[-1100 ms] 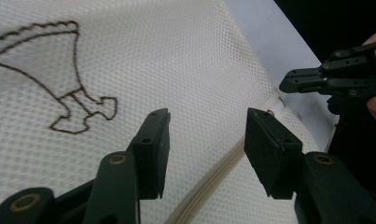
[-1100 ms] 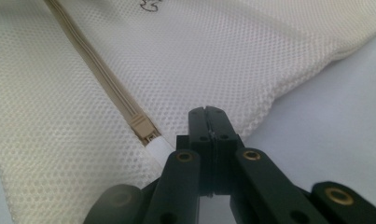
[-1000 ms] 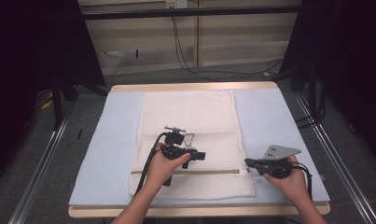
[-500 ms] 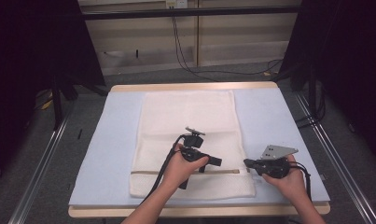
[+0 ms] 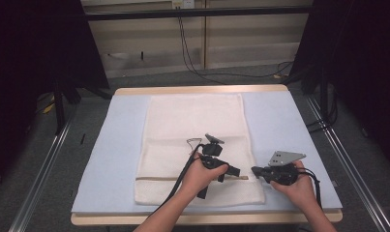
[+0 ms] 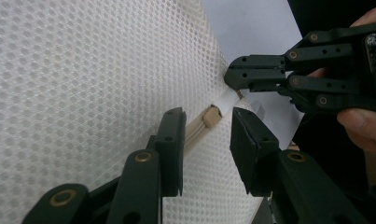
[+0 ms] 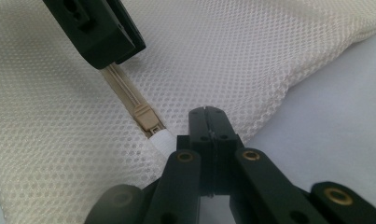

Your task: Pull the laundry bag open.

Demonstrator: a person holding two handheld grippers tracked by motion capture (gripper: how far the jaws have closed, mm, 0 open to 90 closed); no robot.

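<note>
- High view: a cream mesh bag (image 5: 195,145) lies flat on my worktop (image 5: 279,116). My left claw (image 5: 234,170) and right claw (image 5: 254,171) meet at the bag's near right edge.
- Left claw view: my jaws, just closing, straddle the zipper slider (image 6: 212,116) without touching it.
- Right claw view: my jaws are clamped shut on the bag's edge beside the slider (image 7: 146,119).

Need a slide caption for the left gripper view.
Left gripper closing around the mesh bag's zipper slider; right gripper pinches the bag's edge.

My black two-jaw left tongs (image 5: 233,172) point toward my right hand, jaws parted and just closing further. My black right tongs (image 5: 256,171) are pinched fully together, level.
</note>
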